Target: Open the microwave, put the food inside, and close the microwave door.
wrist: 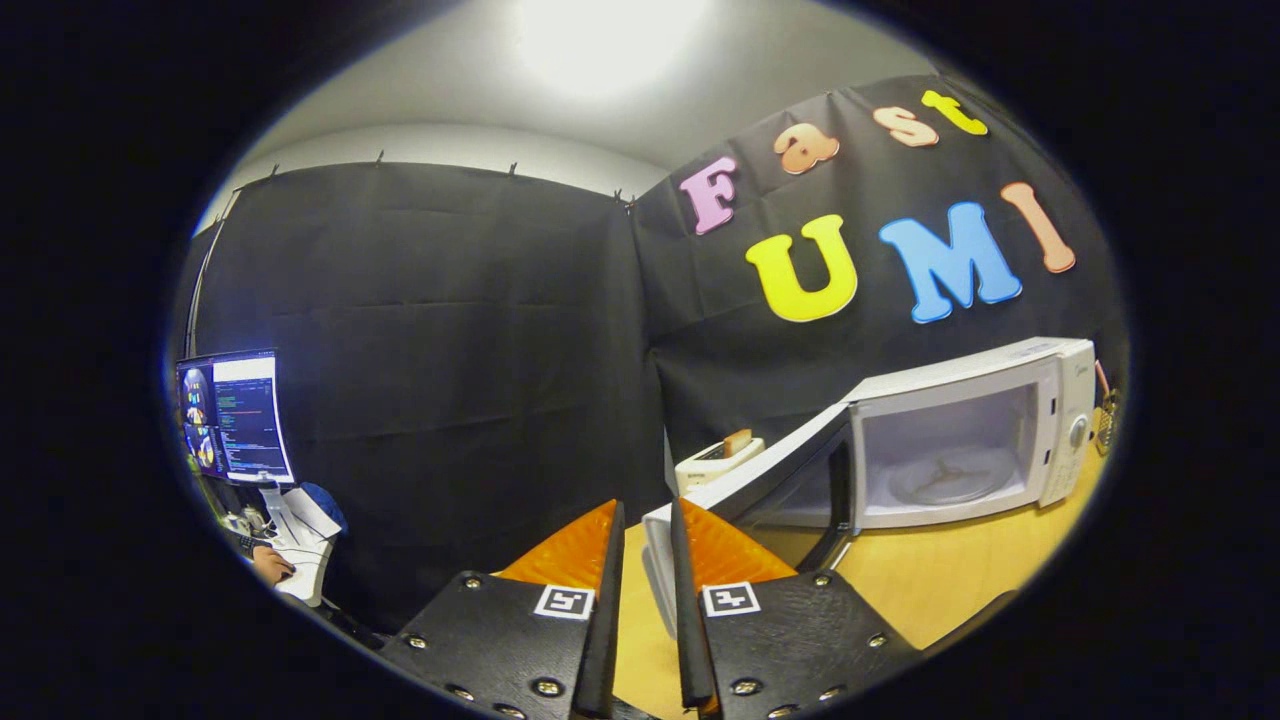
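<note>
The gripper (647, 520), its orange fingers (570, 550) set a narrow gap apart, grasps nothing; the free edge of the microwave door (745, 490) stands just ahead of that gap. The white microwave (1010, 400) rests on the wooden table (930, 580) beyond, door wide open, cavity and glass turntable (945, 478) exposed. A toaster (715, 460) is partly hidden behind the door.

Non-task items before me:
- Wooden table (930, 585), light tan top.
- White toaster (712, 462) at the table's far edge against the black cloth, a slice of bread (738, 441) upright in its slot.
- Monitor (235, 415), lit, far off to my left.
- A person's hand (270, 565) below the monitor, resting on white papers (305, 560).
</note>
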